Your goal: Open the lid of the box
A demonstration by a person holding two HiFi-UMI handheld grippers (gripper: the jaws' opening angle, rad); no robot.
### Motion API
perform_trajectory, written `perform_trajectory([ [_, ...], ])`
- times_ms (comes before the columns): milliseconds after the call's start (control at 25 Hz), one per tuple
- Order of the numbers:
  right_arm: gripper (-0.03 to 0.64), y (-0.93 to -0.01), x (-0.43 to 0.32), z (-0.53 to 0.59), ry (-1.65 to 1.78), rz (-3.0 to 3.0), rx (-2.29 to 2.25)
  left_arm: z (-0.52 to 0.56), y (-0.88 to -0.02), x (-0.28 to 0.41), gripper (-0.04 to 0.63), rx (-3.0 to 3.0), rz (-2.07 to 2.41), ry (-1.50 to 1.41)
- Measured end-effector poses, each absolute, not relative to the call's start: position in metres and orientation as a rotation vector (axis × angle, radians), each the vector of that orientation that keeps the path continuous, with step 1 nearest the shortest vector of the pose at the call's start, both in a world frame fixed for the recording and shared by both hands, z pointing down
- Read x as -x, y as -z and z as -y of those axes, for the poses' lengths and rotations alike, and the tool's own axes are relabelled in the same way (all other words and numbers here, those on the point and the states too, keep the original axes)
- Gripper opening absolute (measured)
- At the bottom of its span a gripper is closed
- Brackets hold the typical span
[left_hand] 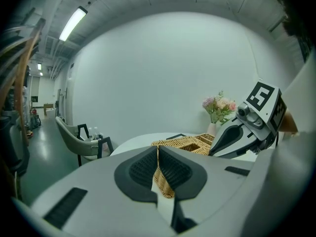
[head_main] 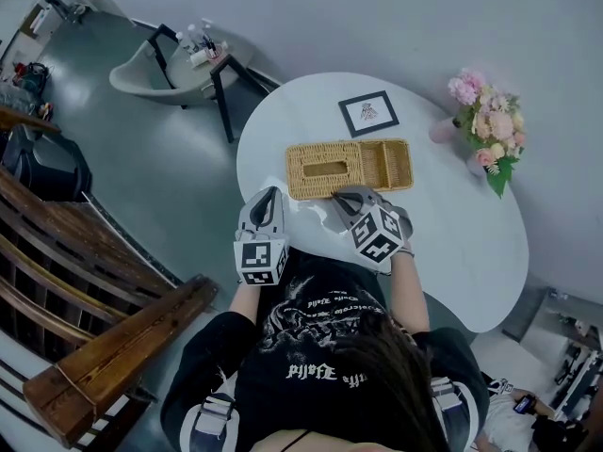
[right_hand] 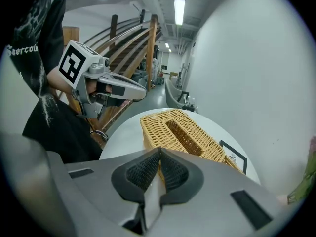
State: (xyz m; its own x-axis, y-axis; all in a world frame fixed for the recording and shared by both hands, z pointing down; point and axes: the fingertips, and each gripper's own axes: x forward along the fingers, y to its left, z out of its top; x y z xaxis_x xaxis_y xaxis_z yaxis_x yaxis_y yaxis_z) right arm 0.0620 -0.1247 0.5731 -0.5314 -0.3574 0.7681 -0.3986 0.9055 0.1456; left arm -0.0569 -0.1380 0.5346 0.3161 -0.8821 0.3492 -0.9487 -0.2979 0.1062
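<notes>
Thin pinch on lid [head_main: 325,169] = slip risk
Lid flat on wicker box [head_main: 394,163] on worktop [head_main: 452,243]. Right claw [head_main: 349,196] nipped narrow on its near rim afaict; left claw [head_main: 271,194] shut, empty, by box's near-left corner. Unbraced lift prob drags box.

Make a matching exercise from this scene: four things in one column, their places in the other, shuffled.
Things:
1. wicker box
2. framed picture
3. flower bouquet
4. grey chair

Places, as the head view shows them:
A. on the floor, off the table
B. at the table's right end
C. in the table's middle
D. flat on the table, beyond the box

Pairs: 1-C, 2-D, 3-B, 4-A
</notes>
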Motion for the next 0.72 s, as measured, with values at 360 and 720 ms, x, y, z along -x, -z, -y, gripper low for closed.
perform_trajectory([
  [360,0.034,-0.565,-0.060,0.131,-0.052,2.152,-0.519,0.142,-0.535,0.057,0.026,-2.316,1.639,-0.328],
  [720,0.034,-0.556,-0.060,0.132,0.006,2.085,-0.452,0.146,-0.534,0.064,0.026,-2.326,1.641,-0.330],
])
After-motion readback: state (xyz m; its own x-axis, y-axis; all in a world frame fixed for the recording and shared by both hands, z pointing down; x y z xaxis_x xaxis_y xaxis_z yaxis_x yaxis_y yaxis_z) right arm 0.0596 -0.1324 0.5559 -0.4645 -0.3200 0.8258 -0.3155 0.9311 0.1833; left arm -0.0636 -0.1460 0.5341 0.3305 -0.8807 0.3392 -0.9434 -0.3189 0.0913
